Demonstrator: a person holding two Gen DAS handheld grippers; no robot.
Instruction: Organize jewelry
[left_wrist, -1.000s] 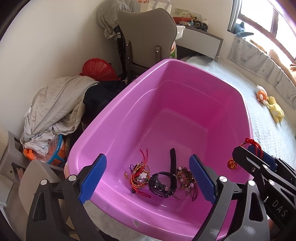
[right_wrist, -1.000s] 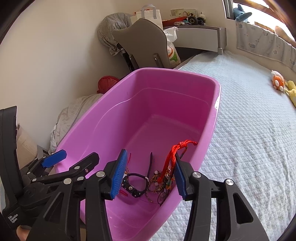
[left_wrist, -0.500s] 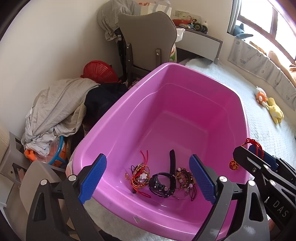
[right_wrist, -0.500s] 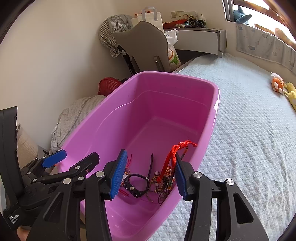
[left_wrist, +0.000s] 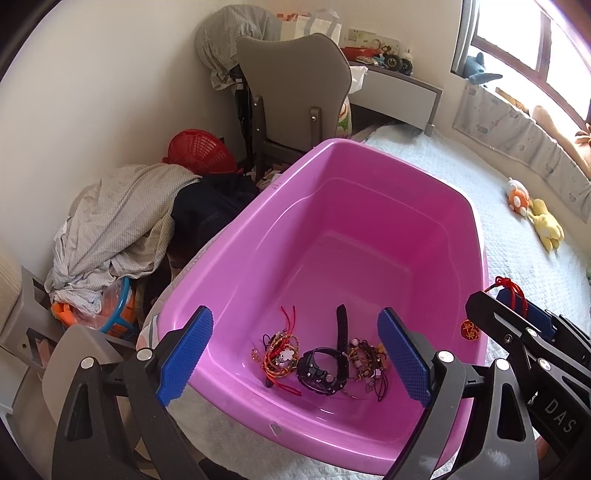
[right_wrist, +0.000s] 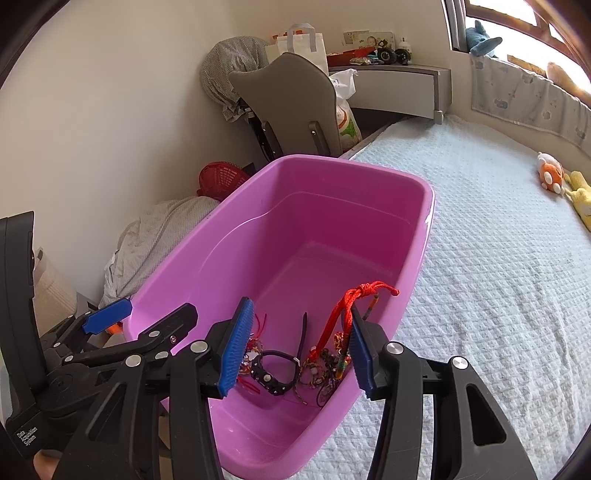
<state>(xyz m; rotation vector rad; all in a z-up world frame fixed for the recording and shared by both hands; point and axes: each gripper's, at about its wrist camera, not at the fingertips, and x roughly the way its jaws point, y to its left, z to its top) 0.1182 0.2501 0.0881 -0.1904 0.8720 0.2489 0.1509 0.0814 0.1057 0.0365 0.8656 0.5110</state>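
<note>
A pink plastic tub (left_wrist: 369, 173) (right_wrist: 332, 170) stands on the bed. In its near end lie a black watch (left_wrist: 323, 373) (right_wrist: 275, 371), a red and gold bracelet (left_wrist: 280, 354) and a beaded bracelet (left_wrist: 369, 360). My left gripper (left_wrist: 295, 354) is open and empty above the tub's near end. My right gripper (right_wrist: 299, 347) is open; a red cord bracelet (right_wrist: 351, 299) hangs against its right finger (right_wrist: 360, 354) over the tub. The cord's gold charm (left_wrist: 470, 329) shows in the left wrist view.
The white quilted bed (right_wrist: 498, 277) runs to the right, with soft toys (right_wrist: 552, 177) far off. A grey chair (left_wrist: 295, 88), a red basket (left_wrist: 201, 153) and piled clothes (left_wrist: 122, 221) stand left of the tub by the wall.
Both grippers have drawn back and up a little from the tub, so more of it shows. The red cord still hangs on the right finger. The jewelry in the tub has not moved.
</note>
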